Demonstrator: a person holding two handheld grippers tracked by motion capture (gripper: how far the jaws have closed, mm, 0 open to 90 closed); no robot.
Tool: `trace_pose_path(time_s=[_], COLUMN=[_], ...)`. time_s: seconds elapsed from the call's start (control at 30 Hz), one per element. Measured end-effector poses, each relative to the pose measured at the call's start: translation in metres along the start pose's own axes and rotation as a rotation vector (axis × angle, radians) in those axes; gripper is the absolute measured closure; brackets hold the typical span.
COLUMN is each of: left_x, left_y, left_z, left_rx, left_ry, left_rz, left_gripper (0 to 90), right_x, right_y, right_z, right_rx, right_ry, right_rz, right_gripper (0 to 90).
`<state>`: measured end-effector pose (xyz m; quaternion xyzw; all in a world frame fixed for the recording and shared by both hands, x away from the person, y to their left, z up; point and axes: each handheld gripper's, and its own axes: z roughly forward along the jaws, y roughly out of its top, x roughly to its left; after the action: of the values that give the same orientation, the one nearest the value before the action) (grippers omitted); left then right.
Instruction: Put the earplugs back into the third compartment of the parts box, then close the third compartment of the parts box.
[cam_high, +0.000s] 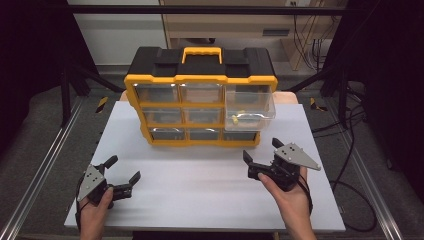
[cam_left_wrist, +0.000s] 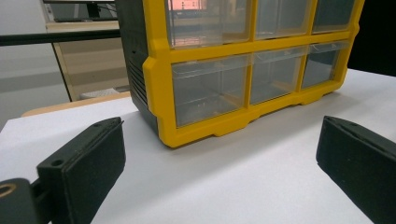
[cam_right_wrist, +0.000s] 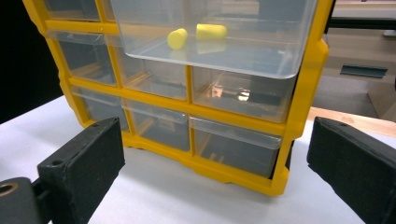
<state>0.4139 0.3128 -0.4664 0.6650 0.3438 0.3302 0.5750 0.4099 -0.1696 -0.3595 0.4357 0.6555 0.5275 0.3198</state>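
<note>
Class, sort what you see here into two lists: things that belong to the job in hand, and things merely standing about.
Belonging to the job:
- yellow-and-black plastic drawer cabinet
- pulled-out clear plastic drawer
- two small yellow cylinders inside it
- left gripper, open
- right gripper, open

Standing about:
- white table board
- black floor cables

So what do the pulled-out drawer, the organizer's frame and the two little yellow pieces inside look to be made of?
Pulled-out drawer: clear, glossy plastic by the look; its contents and the frame show through, with glints on the walls.
Organizer frame: yellow moulded plastic, smooth with a slight sheen, on a black body.
Yellow pieces: matte, rounded cylinders, possibly foam; the look leaves it open.
</note>
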Motion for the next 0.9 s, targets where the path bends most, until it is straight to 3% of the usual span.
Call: trace_pose_path(time_s=[0.2,0.47,0.9], left_x=[0.0008,0.0006,0.0008], left_y=[0.0,0.0,-0.0003], left_z=[0.0,-0.0004,0.0008], left_rx=[-0.003,0.0,0.002], left_ry=[0.002,0.004,0.003], left_rz=[-0.002,0.001,0.0], left_gripper=[1.0,1.1,1.0], right_x=[0.0042,0.0075,0.0078], right_y=[-0.0005,0.0034,0.0088], right_z=[0.0023,0.0004,-0.0006], right_rx=[0.006,-0.026,-0.058], right_ry=[0.015,0.032,0.053], right_rz=[0.012,0.018,-0.004], right_gripper=[8.7,39.9,78.2])
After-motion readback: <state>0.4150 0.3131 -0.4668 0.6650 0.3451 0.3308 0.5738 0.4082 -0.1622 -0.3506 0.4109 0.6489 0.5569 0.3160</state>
